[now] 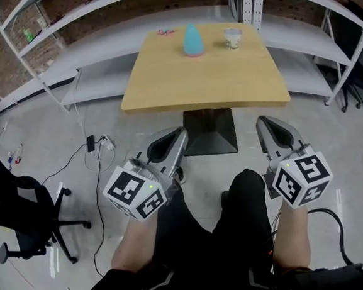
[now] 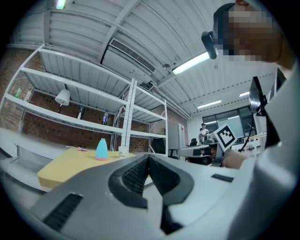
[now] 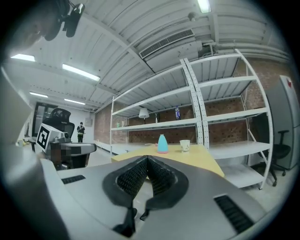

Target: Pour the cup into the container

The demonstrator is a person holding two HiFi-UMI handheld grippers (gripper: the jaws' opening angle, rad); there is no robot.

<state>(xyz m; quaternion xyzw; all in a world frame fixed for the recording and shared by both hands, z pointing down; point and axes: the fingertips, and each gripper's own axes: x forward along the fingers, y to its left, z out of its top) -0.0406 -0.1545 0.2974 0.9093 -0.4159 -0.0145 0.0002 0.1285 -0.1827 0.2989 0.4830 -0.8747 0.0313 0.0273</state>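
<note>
A white paper cup (image 1: 232,38) stands at the far right of a square wooden table (image 1: 206,80), with a light blue, cone-shaped container (image 1: 192,40) to its left. Both show small in the left gripper view as the container (image 2: 101,149) and cup (image 2: 121,151), and in the right gripper view as the container (image 3: 162,143) and cup (image 3: 184,146). My left gripper (image 1: 181,133) and right gripper (image 1: 263,122) hang well short of the table, over the person's lap. Both are shut with nothing between their jaws.
A small pink item (image 1: 165,31) lies at the table's far left. White metal shelving (image 1: 117,15) runs behind the table. A black office chair (image 1: 18,212) stands at the left, cables (image 1: 96,146) trail on the floor, and the table's black base (image 1: 211,131) sits ahead.
</note>
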